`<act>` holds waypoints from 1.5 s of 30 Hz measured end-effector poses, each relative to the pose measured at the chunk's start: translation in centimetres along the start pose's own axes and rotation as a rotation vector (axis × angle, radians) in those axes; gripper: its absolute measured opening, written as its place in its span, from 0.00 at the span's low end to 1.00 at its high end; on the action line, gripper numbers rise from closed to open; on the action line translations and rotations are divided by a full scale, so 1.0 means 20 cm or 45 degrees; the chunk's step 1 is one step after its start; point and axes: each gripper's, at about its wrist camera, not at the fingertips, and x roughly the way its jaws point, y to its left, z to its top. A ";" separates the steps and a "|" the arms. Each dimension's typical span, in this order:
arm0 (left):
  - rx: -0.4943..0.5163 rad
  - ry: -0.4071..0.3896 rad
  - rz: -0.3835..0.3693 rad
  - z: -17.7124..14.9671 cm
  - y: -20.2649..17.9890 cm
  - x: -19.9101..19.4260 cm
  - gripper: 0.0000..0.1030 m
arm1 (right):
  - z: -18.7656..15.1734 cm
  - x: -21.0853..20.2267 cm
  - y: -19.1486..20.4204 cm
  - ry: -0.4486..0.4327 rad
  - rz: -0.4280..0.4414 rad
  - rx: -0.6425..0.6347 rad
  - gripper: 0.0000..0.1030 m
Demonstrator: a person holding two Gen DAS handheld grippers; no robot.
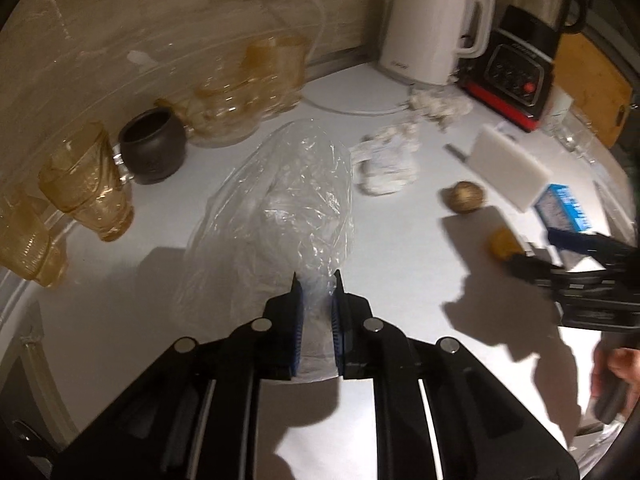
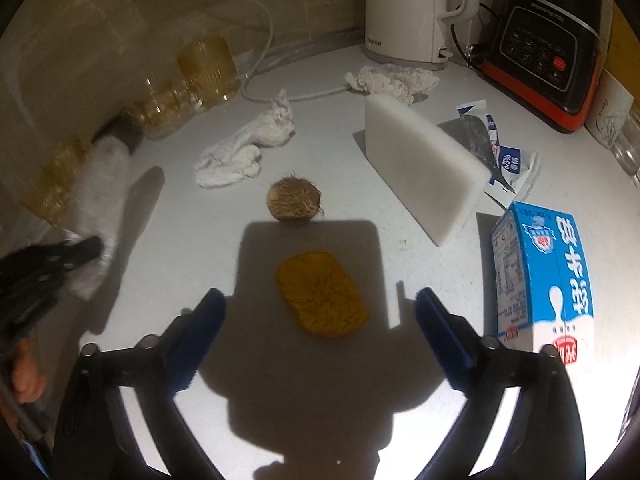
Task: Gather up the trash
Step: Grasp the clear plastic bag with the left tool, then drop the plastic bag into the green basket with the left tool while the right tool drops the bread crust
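My left gripper (image 1: 316, 280) is shut on the near edge of a clear plastic bag (image 1: 280, 200) that lies on the white counter; the bag also shows in the right wrist view (image 2: 102, 184). My right gripper (image 2: 320, 300) is open, its jaws wide apart on either side of a flat orange-brown peel (image 2: 322, 294); the peel also shows in the left wrist view (image 1: 502, 242). Beyond it lie a brown hairy fruit husk (image 2: 294, 200), a crumpled white tissue (image 2: 244, 144), another tissue (image 2: 394, 78), a torn wrapper (image 2: 492, 140) and a blue milk carton (image 2: 540, 276).
A white foam block (image 2: 424, 168) stands right of centre. A white kettle (image 2: 404, 8) and a black-and-red appliance (image 2: 548, 48) stand at the back. Amber glasses (image 1: 84, 184) and a dark pot (image 1: 152, 148) line the left wall. A cable (image 2: 264, 40) runs along the counter.
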 end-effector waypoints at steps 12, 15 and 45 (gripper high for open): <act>-0.008 0.016 -0.046 -0.07 -0.12 -0.04 0.12 | 0.01 0.08 -0.01 0.018 -0.060 -0.097 0.50; -0.008 0.021 -0.036 -0.08 -0.13 -0.04 0.12 | 0.01 0.07 -0.01 0.011 -0.056 -0.104 0.36; 0.323 0.021 -0.384 -0.31 -0.90 -0.49 0.12 | -0.69 -0.88 -0.35 -0.056 -0.038 0.059 0.14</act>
